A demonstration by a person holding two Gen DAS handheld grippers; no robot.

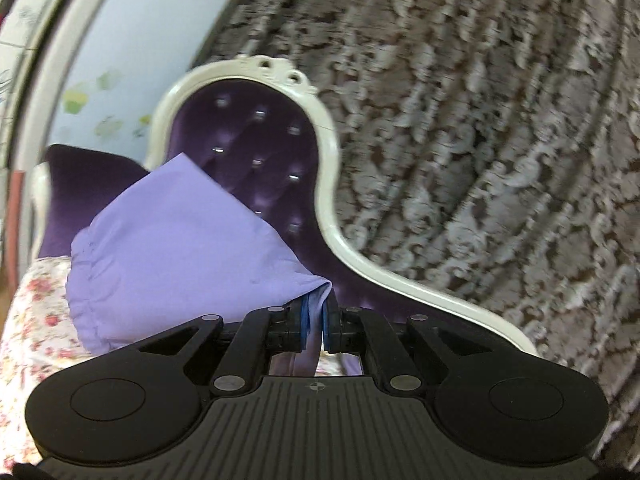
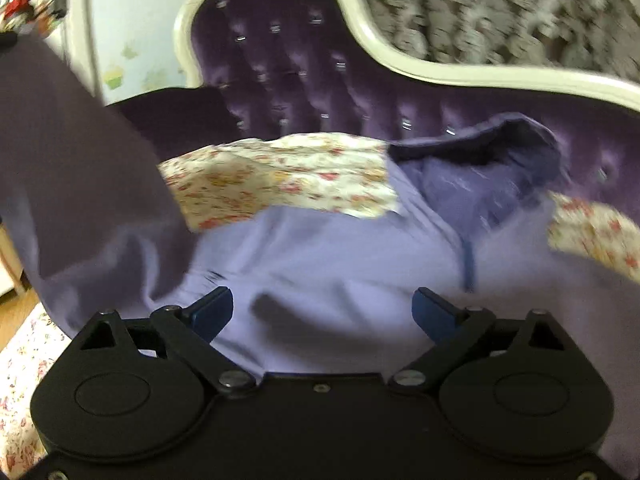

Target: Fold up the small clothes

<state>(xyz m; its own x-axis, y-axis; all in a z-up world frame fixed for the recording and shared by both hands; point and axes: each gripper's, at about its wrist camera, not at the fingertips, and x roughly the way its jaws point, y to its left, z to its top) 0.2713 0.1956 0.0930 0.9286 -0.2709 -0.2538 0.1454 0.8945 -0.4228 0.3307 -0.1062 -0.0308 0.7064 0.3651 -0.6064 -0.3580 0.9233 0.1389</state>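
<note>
In the left wrist view the left gripper, black with blue pads, sits at the lower centre of the frame with its fingers clenched on a corner of the soft lilac cloth garment; the fabric is pinched between the two pads and spreads up and to the left from there, its gathered edge at the left side of the frame; behind it stands the tufted dark purple velvet headboard with a carved cream frame, and the grey damask-patterned wall covering fills the right half; a cream bedspread printed with small red flowers shows at the lower left.

In the right wrist view the right gripper has its blue-padded fingers spread wide apart, released, with nothing between them; the lilac garment lies just beyond and beneath them across the middle of the frame, on the floral bedspread; one part of it rises up the left edge of the frame, and a darker fold stands at the centre right against the headboard.
</note>
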